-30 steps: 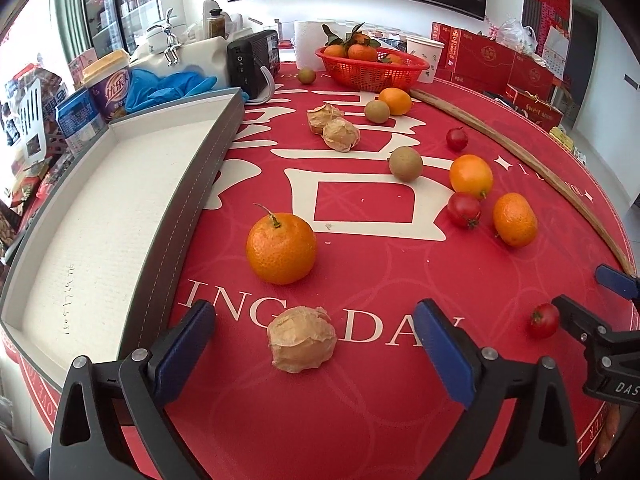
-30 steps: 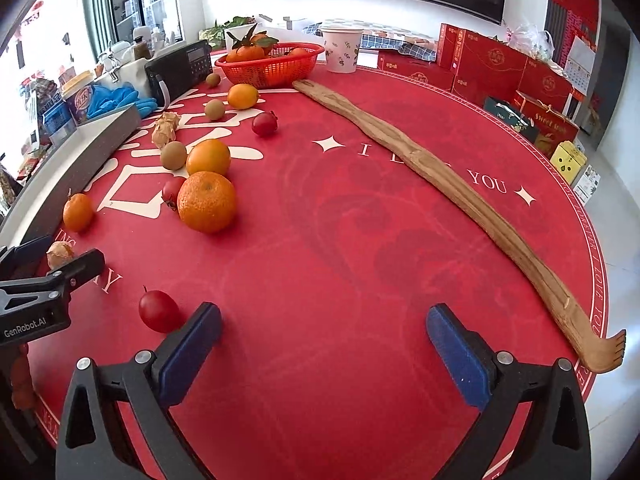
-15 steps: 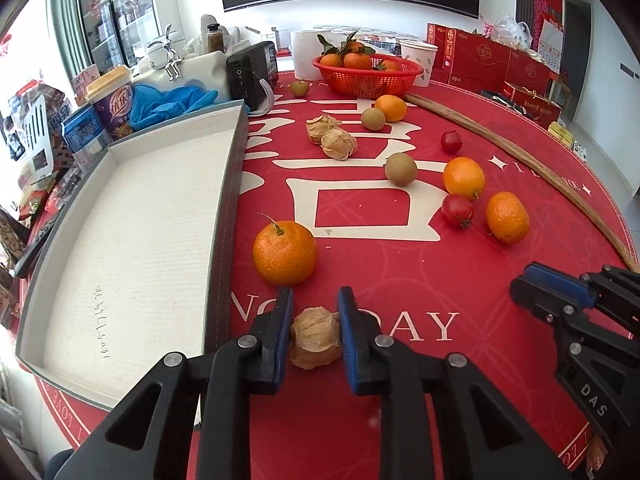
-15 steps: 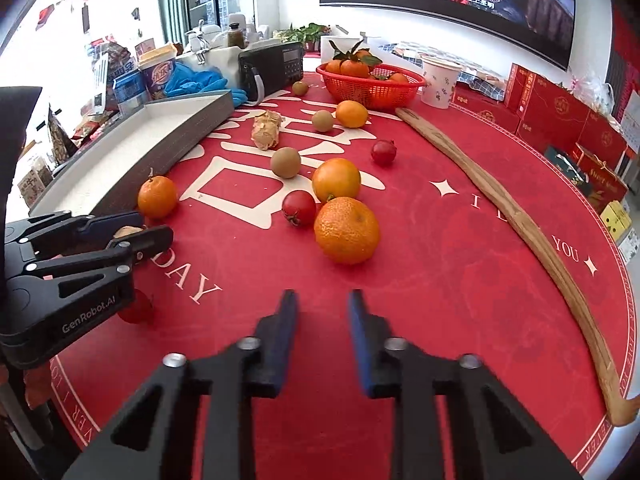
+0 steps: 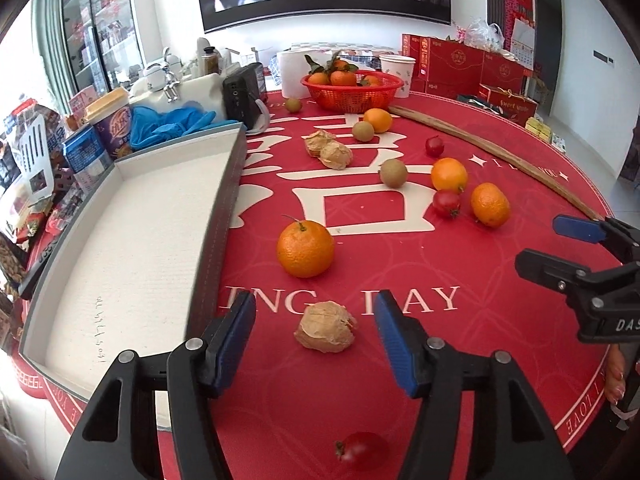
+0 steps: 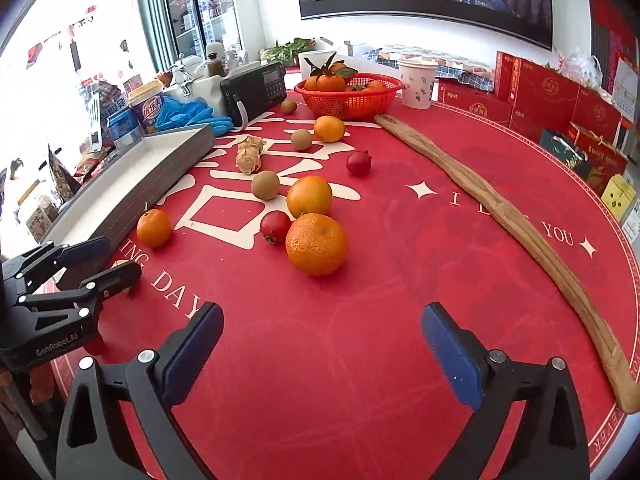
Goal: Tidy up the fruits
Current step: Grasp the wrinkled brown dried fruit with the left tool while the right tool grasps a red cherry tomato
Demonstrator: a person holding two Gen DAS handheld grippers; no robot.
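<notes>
The left gripper (image 5: 314, 340) is sitting low in the left wrist view with its jaws about half open; they have just been opening, and the papery husked fruit (image 5: 325, 331) is lying on the red tablecloth (image 5: 460, 380) between the blue pads (image 5: 236, 336), touched by neither. The right gripper (image 6: 322, 354) is hanging at the bottom of the right wrist view with its jaws spread wide and only bare cloth between them. To the left of the husked fruit, filling the left side of the frame, the white-lined tray (image 5: 212, 232) is lying empty, which looks like the place the fruit is meant for. A stemmed orange (image 5: 305, 248) is sitting just above the husk in the frame, and a small red tomato (image 5: 360, 456) is lying at the bottom edge between the gripper's arms. To do this pick well, I would say the pads should be centred on the widest part of the husk and closed gently, since the dry shell looks crushable. The lift should clear the tray's dark wall before moving left. The remaining oranges, kiwis and tomatoes are scattered toward the centre and upper right, near the red basket (image 5: 352, 92).
</notes>
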